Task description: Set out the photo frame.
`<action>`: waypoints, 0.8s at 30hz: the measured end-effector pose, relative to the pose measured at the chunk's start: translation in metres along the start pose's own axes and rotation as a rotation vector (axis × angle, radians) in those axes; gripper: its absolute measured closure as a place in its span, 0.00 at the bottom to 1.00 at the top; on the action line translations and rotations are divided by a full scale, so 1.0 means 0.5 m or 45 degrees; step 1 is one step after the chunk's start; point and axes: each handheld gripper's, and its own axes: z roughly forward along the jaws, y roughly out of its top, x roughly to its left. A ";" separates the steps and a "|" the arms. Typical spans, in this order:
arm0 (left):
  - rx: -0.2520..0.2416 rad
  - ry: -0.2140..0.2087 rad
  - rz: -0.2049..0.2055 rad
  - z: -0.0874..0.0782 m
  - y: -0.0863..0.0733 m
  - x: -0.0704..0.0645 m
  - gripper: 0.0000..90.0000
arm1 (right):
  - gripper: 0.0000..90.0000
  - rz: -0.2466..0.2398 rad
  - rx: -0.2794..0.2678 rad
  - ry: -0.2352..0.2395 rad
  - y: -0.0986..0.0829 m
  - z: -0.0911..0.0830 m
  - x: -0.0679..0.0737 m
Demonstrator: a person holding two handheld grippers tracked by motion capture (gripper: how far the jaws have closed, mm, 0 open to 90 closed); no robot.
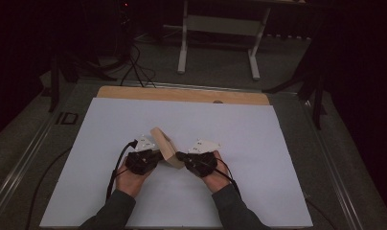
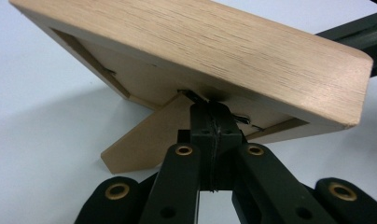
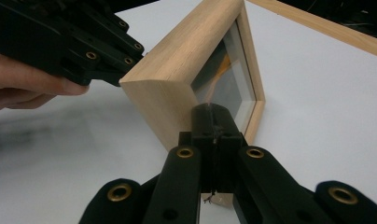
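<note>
A light wooden picture frame (image 1: 164, 146) stands tilted on the white sheet (image 1: 239, 139), between my two grippers. My left gripper (image 1: 158, 155) is at its back, jaws shut. In the left gripper view the tips (image 2: 210, 109) touch the back panel (image 2: 144, 84) by a small metal clip, just above the fold-out prop (image 2: 140, 144); whether they pinch the clip is unclear. My right gripper (image 1: 180, 155) is shut at the front side. In the right gripper view its tips (image 3: 213, 112) press the frame's (image 3: 177, 79) lower front edge beside the glass (image 3: 228, 79). The left gripper (image 3: 107, 51) shows behind the frame.
The white sheet covers a wooden tabletop whose bare far edge (image 1: 182, 94) shows. Beyond it are a white stand's legs (image 1: 183, 48) and cables (image 1: 134, 67) on a dark floor. A hand (image 3: 23, 88) holds the left gripper.
</note>
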 end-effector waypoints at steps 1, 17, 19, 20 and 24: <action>0.000 0.000 0.000 0.001 0.000 0.001 1.00 | 1.00 0.000 -0.001 0.004 0.000 0.000 0.000; 0.007 0.026 0.005 0.005 0.000 0.005 1.00 | 1.00 -0.009 -0.006 0.027 0.002 0.004 0.013; 0.009 0.024 0.007 0.004 0.000 0.007 1.00 | 1.00 -0.009 -0.008 0.030 0.003 0.005 0.015; 0.010 0.024 0.006 0.004 0.000 0.007 1.00 | 1.00 -0.009 -0.008 0.031 0.003 0.005 0.016; 0.010 0.016 0.004 0.004 0.000 0.009 1.00 | 1.00 -0.006 -0.010 0.035 0.003 0.005 0.017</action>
